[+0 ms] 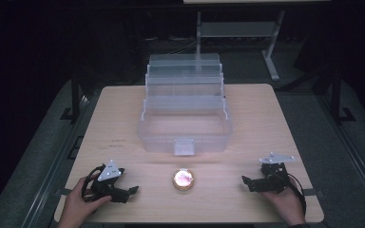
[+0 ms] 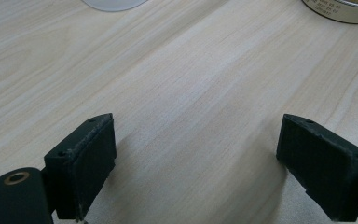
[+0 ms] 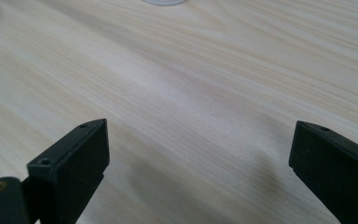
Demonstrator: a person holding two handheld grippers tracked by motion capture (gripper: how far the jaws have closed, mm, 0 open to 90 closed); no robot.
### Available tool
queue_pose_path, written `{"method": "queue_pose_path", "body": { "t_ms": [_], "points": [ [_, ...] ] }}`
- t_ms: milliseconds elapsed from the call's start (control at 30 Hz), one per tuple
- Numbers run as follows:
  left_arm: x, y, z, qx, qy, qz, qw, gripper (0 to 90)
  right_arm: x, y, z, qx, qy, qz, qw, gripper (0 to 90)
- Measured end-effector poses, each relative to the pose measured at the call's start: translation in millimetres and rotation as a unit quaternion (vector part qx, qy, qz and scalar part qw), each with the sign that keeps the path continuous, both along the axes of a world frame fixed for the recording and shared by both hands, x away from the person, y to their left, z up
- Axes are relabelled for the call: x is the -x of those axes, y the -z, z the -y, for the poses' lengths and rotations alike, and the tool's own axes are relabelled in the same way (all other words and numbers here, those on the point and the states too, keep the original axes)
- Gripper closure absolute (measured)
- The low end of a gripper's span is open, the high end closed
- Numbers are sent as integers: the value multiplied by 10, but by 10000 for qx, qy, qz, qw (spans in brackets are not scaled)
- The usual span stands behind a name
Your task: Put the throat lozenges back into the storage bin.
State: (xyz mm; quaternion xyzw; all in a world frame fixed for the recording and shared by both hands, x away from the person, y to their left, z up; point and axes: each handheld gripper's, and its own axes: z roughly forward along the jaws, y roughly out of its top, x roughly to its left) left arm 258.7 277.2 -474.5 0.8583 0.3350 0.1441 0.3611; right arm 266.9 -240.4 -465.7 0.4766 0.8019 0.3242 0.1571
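Work looks barely begun in the high view: the left gripper (image 1: 132, 190) at lower left and the right gripper (image 1: 245, 180) at lower right rest on the wooden table (image 1: 247, 118), both released and grasping nothing, flanking the small round tin (image 1: 183, 179) at lower centre, just in front of the clear tiered box (image 1: 185, 128); the next move, I judge, calls for one gripper to close in on the tin. Left gripper view adds the wide-apart jaws over bare wood and the tin's rim (image 2: 340, 10) at upper right. Right gripper view likewise shows parted, empty jaws, with a corner of the clear box (image 3: 164, 2) at the top edge.
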Motion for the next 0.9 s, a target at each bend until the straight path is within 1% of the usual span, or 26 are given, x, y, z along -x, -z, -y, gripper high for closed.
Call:
{"method": "queue_pose_path", "body": {
  "t_ms": [67, 233, 267, 300, 400, 533, 767, 800, 900],
  "points": [
    [0, -1, -1, -6, 5, -2, 10000, 111, 17, -22, -26, 23, -99, 1, 9999, 46],
    [0, -1, -1, -4, 1, -2, 10000, 111, 32, -71, -83, 23, -198, 25, 9998, 47],
    [0, -1, -2, -7, 6, -3, 10000, 111, 34, -104, -122, 26, -306, 82, 9995, 47],
    [0, -1, -1, -2, 0, -2, 10000, 111, 35, -118, -138, 27, -348, 106, 9993, 46],
    [0, 0, -1, 4, -1, -6, 10000, 111, 38, -149, -180, -7, -421, 130, 9990, 46],
    [-1, 0, -2, 3, 2, -5, 10000, 111, 37, -179, -231, 10, -538, 148, 9984, 46],
    [-1, 0, -2, 2, 2, -5, 10000, 111, 36, -217, -298, -49, -647, 142, 9978, 46],
    [0, 0, -1, 2, 0, -5, 10000, 111, 35, -227, -327, -50, -727, 171, 9972, 45],
    [0, 0, -2, 0, 2, -3, 10000, 111, 39, -245, -366, -77, -800, 186, 9966, 44]
  ]
}}
